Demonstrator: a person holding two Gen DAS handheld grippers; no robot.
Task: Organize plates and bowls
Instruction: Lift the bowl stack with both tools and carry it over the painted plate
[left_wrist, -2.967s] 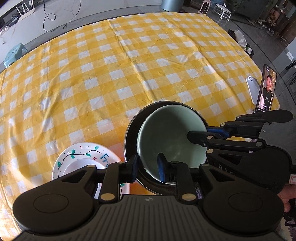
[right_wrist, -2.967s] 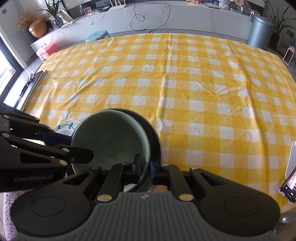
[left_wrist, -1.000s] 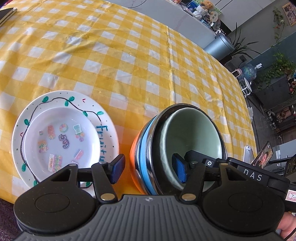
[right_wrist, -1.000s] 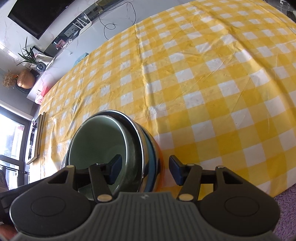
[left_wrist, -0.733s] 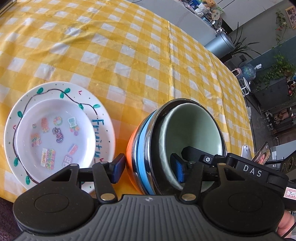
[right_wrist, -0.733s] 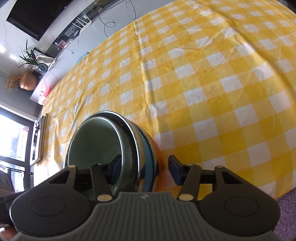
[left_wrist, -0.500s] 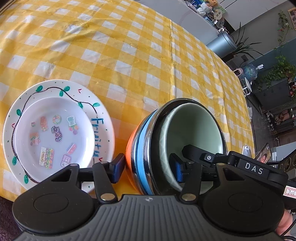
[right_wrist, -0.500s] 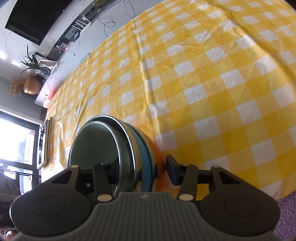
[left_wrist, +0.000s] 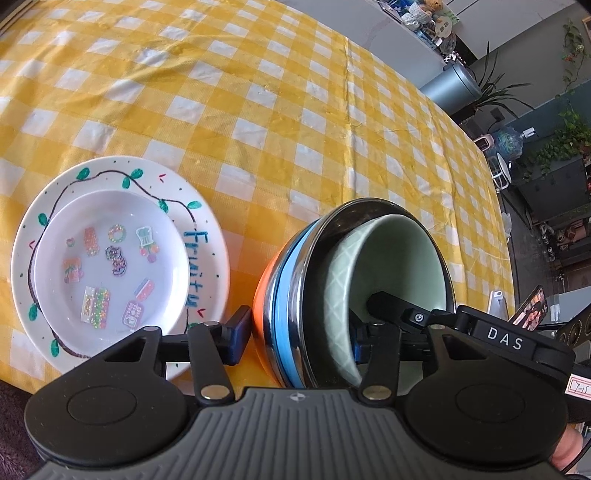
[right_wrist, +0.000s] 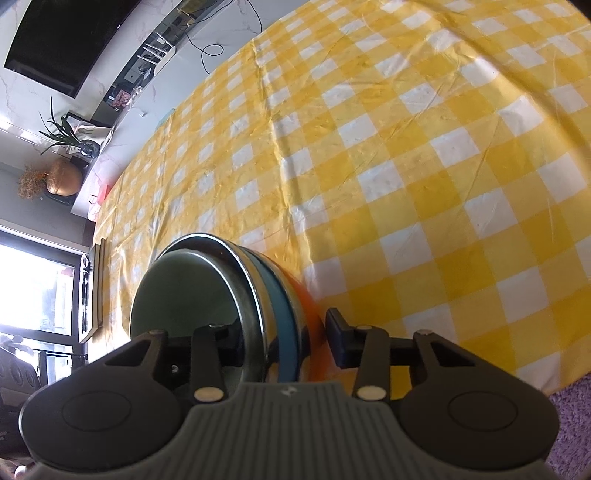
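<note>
A nested stack of bowls (left_wrist: 280, 295) stands near the table's front edge: orange outside, then blue, then steel, with a pale green bowl (left_wrist: 399, 258) innermost. My left gripper (left_wrist: 299, 341) straddles the stack's near-left wall, one pad against the orange side and the other inside the green bowl. My right gripper (right_wrist: 282, 341) straddles the opposite wall of the stack (right_wrist: 284, 302). Its jaws are closing, and a thin gap remains at the outer pad. Left of the stack lies a white painted plate (left_wrist: 208, 240) holding a smaller white dish (left_wrist: 107, 266) with stickers.
The yellow checked tablecloth (left_wrist: 258, 110) stretches far beyond the dishes. A phone (left_wrist: 532, 310) stands propped at the table's right edge. A purple rug (right_wrist: 572, 424) lies below the front edge. A grey bin (left_wrist: 447, 85) and plants stand past the far corner.
Both grippers' jaws have narrowed around the stack's walls. Earlier they straddled the rims from above, each with one finger inside the green bowl. The plate and dish have not moved.
</note>
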